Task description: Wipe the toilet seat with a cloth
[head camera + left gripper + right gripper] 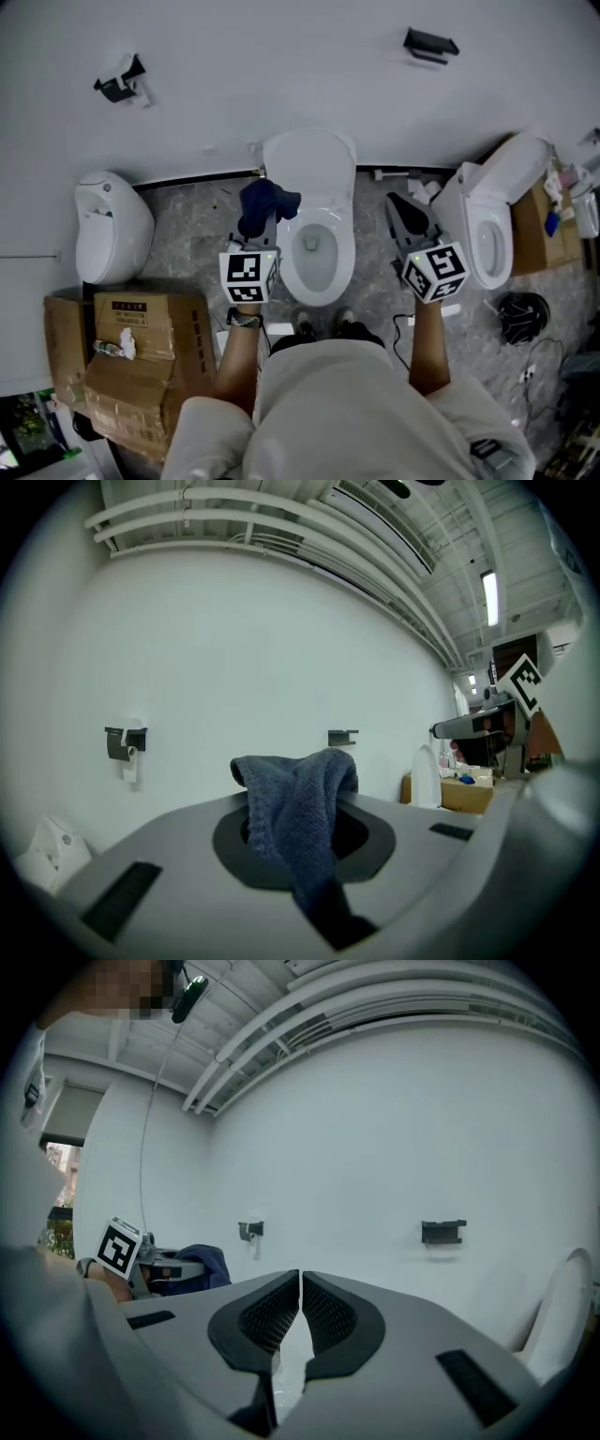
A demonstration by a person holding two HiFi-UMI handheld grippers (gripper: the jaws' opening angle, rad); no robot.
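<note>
Person's torso [356, 403] fills bottom of head view, both forearms out fwd. L hand-held gripper [262, 223] is clenched on the blue cloth [302, 794]. Cloth is pinched btwn the jaws, bunched over their tips & hanging down the middle, up in the air w/ only white wall behind it. R hand-held gripper [300, 1309] is clenched too, pads together, nothing btwn them. From above, the two sit either side of the white toilet [349, 253], cloth over its left edge. Lid [309, 159] is up, bowl open. Cardboard boxes [131, 366] on grey floor [192, 211] at left, 2nd toilet [112, 225] just past them, 3rd toilet [487, 230] at right. On the wall [281, 66]: paper holder [120, 82], black bracket [429, 42].
</note>
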